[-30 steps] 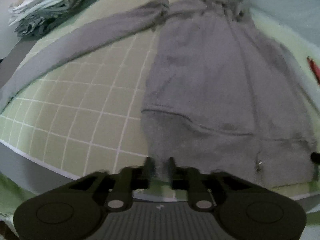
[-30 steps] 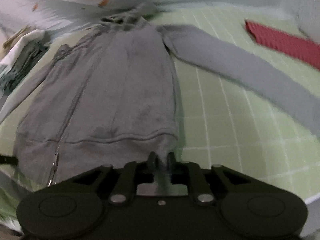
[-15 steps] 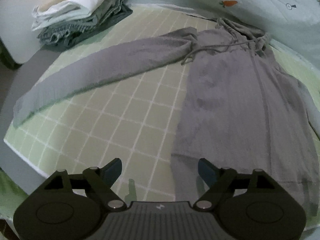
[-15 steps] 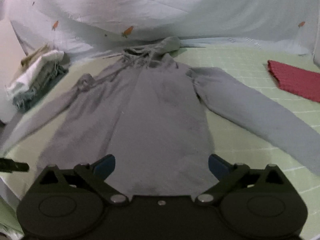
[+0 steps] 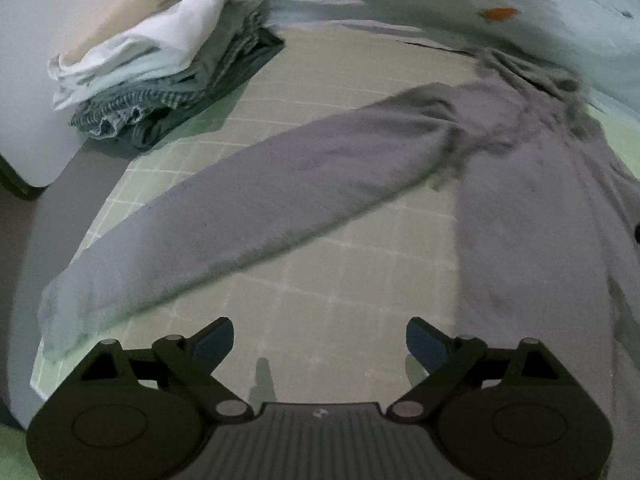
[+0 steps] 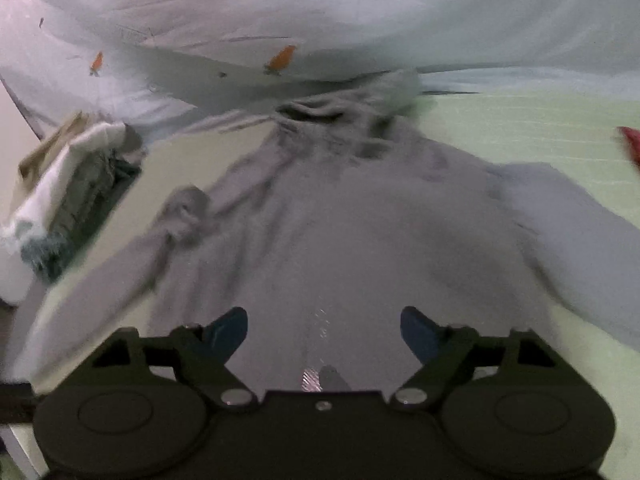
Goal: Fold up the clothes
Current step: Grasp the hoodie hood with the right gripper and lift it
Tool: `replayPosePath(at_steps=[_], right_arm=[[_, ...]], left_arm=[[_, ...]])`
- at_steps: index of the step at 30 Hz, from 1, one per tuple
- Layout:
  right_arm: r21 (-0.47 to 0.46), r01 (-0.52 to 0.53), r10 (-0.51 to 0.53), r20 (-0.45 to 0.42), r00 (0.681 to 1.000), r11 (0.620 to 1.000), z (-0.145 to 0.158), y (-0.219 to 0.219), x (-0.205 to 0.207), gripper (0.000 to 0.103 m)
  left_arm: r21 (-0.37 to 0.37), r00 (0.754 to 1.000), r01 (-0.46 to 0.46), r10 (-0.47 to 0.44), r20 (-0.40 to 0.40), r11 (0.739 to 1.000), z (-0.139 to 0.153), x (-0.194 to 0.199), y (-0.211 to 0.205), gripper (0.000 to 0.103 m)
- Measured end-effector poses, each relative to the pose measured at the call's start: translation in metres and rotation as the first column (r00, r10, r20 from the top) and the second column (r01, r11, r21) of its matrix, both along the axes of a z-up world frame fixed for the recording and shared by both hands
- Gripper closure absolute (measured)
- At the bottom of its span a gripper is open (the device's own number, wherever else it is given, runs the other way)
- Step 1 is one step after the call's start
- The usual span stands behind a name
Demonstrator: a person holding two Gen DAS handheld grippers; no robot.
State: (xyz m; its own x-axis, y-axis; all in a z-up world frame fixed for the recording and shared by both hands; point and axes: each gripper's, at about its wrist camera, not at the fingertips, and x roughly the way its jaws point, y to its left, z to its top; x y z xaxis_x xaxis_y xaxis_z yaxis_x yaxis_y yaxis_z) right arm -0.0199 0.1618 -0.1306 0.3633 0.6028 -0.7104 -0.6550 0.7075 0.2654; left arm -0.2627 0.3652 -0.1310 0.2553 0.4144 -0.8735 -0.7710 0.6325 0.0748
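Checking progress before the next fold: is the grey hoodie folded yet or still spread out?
Spread out. The grey hoodie lies flat on the green mat, its sleeve stretched outward; nothing is folded over.

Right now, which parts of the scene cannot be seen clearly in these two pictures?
- Hoodie hem: hidden in the right wrist view behind the right gripper.
- Hood and drawstrings: smeared by motion blur in that view.
- Red cloth: cut off by the right edge.
- Folded stack: the number of garments is unclear in the left wrist view, above the open left gripper.
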Motion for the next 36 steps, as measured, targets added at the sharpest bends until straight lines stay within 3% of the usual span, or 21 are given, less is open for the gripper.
replayPosePath(at_steps=[6,13,17,20,23,29,33,36], right_arm=[[0.008,0.004,-0.005,0.012,1.000,1.000,-0.006,0.088,0.024,0.030],[0.041,-0.014,0.014,-0.013,1.000,0.999,-0.023,0.158,0.048,0.070],[-0.036,-0.042,0.043,0.007,0.999,0.998,-0.036,0.182,0.045,0.076],[-0.117,-0.058,0.063,0.043,0.997,0.991,-0.042,0.196,0.040,0.081],[-0.162,-0.085,0.099,0.078,0.992,0.983,-0.039,0.198,0.035,0.098],[-0.169,-0.080,0.111,0.185,0.976,0.982,-0.012,0.169,0.037,0.100],[-0.121,0.027,0.003,0.239,0.971,0.992,0.015,0.137,0.056,0.100],[-0.135,0.106,-0.061,0.300,0.952,0.985,0.026,0.116,0.071,0.100]], left_arm=[[-0.004,0.999,-0.044,0.044,0.001,0.999,-0.016,0.015,0.069,0.010],[0.011,0.997,-0.075,0.075,0.020,0.997,-0.024,0.025,0.125,0.010],[-0.012,0.995,-0.100,0.100,0.004,0.995,-0.034,0.025,0.143,0.009],[-0.019,0.992,-0.124,0.124,-0.003,0.992,-0.040,0.024,0.150,0.003],[-0.015,0.987,-0.158,0.158,0.006,0.987,-0.043,0.020,0.148,0.000],[-0.008,0.986,-0.162,0.162,0.025,0.987,-0.044,0.017,0.148,0.000],[-0.004,0.986,-0.163,0.163,0.033,0.987,-0.044,0.016,0.147,0.000],[-0.006,0.985,-0.168,0.168,0.033,0.986,-0.044,0.017,0.147,0.000]])
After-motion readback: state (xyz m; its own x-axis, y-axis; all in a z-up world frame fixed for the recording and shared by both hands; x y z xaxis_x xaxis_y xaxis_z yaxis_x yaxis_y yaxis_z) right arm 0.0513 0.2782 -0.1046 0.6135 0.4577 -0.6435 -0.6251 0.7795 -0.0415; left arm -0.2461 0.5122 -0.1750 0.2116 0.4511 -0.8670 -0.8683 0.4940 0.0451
